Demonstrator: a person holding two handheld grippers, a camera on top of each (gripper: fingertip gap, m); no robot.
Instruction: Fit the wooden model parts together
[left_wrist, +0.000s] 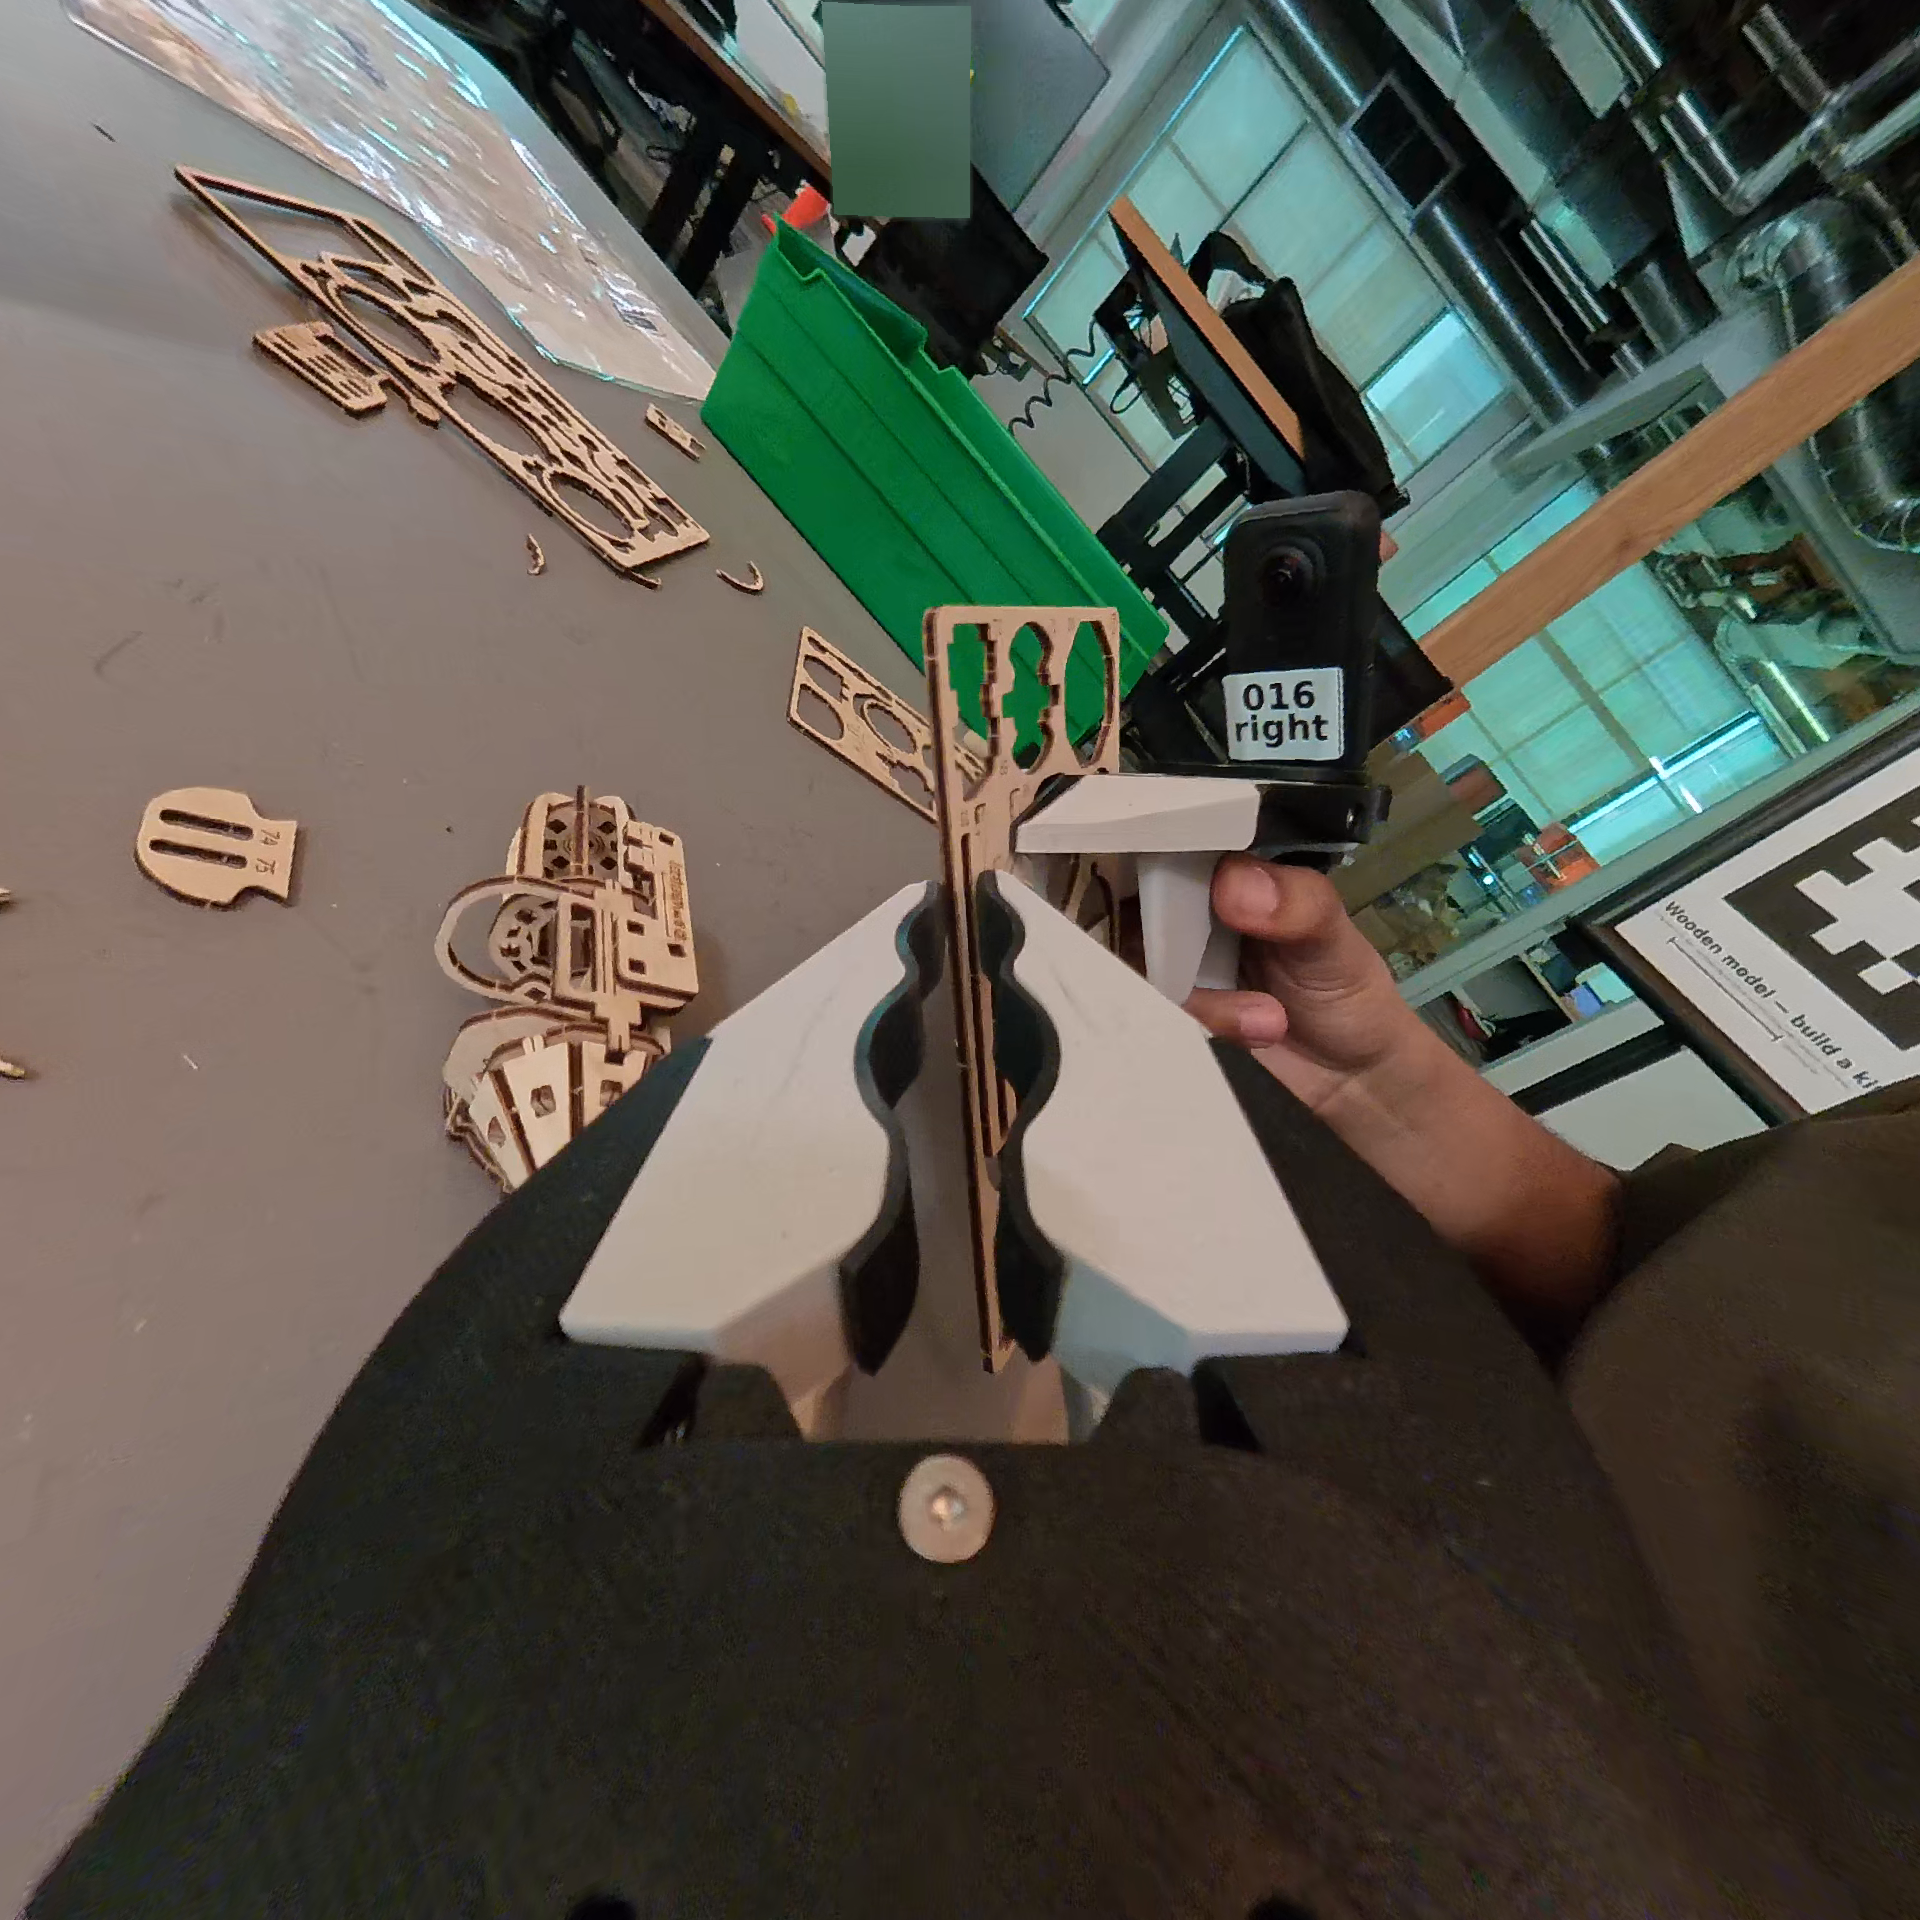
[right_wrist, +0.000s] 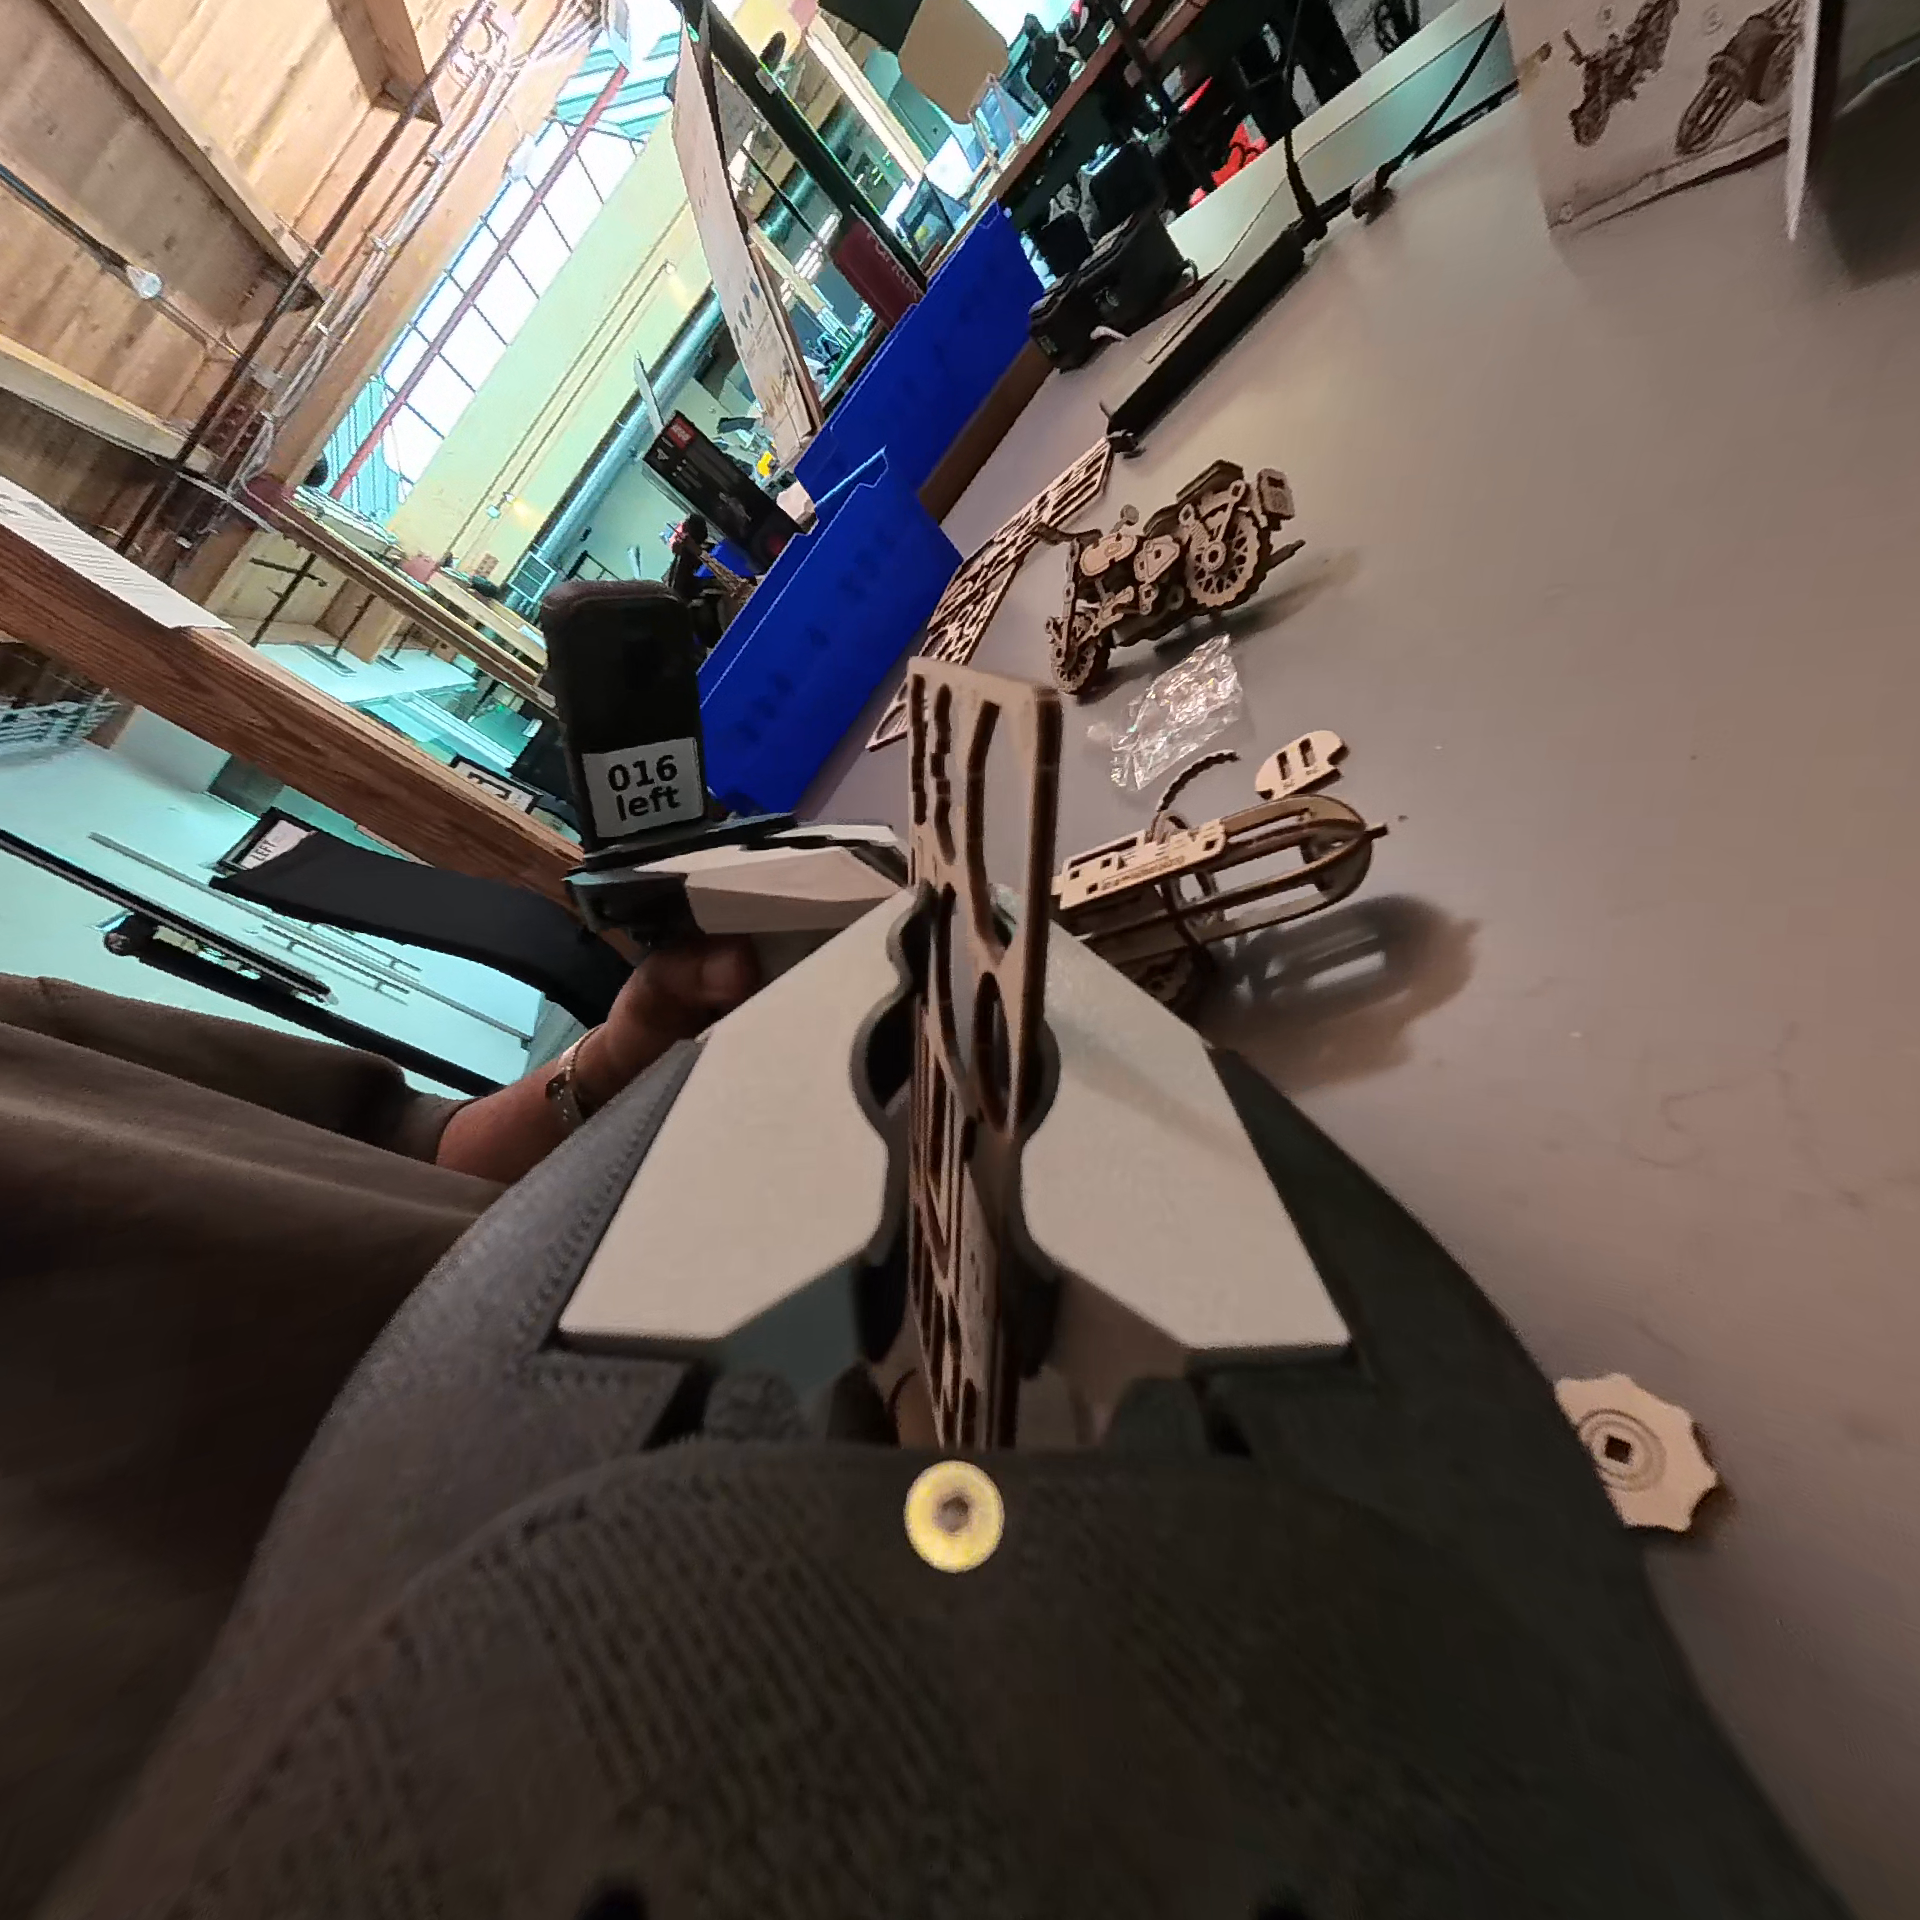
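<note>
A thin laser-cut wooden sheet (left_wrist: 966, 831) with several cut-out holes is held upright and edge-on above the grey table (left_wrist: 208, 1195). My left gripper (left_wrist: 961, 894) is shut on its lower part. My right gripper (left_wrist: 1039, 831) reaches in from the right with its tips on the same sheet. In the right wrist view, my right gripper (right_wrist: 961, 914) is shut on the sheet (right_wrist: 1023, 790), and my left gripper (right_wrist: 883, 873) meets it from the left. A partly built wooden model (left_wrist: 582, 935) lies on the table beyond; it also shows in the right wrist view (right_wrist: 1195, 883).
Emptied part frames (left_wrist: 468, 384), another sheet (left_wrist: 852, 717) and a small slotted part (left_wrist: 218, 847) lie on the table. A green bin (left_wrist: 883, 447) stands at its far edge. The right wrist view shows blue bins (right_wrist: 862, 582), a finished motorcycle model (right_wrist: 1164, 571), a plastic bag (right_wrist: 1174, 717) and a knob-shaped part (right_wrist: 1636, 1455). The grippers are tip to tip, or close to it. The finished motorcycle model (right_wrist: 1164, 571) is about equally far from each gripper, around 20 cm.
</note>
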